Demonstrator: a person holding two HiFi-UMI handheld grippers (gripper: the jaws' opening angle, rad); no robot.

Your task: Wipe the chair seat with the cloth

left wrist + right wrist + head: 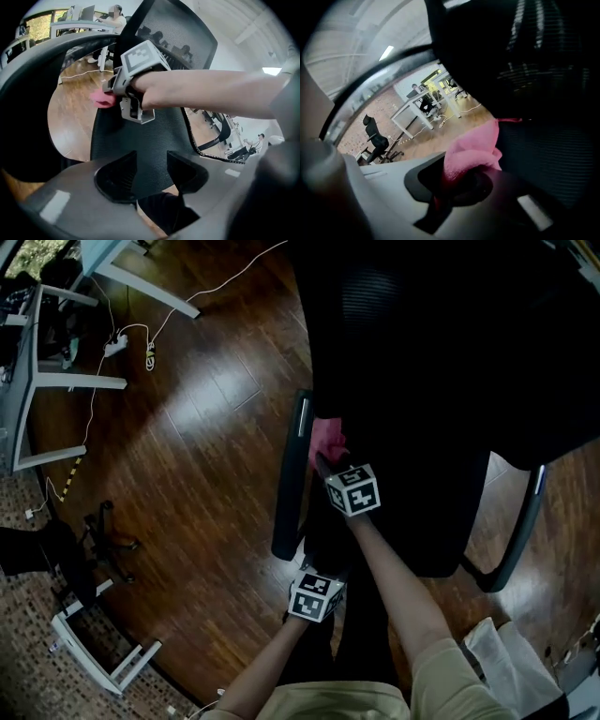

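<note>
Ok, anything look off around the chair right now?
Nothing stands out. The right gripper holds the pink cloth bunched against the chair; the left gripper is open and empty. A power strip lies on the floor by a desk, well apart from the chair.

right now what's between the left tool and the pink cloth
Only bare black mesh of the chair seat: the left gripper view shows it running from the left tool up to the cloth held in the right tool.
</note>
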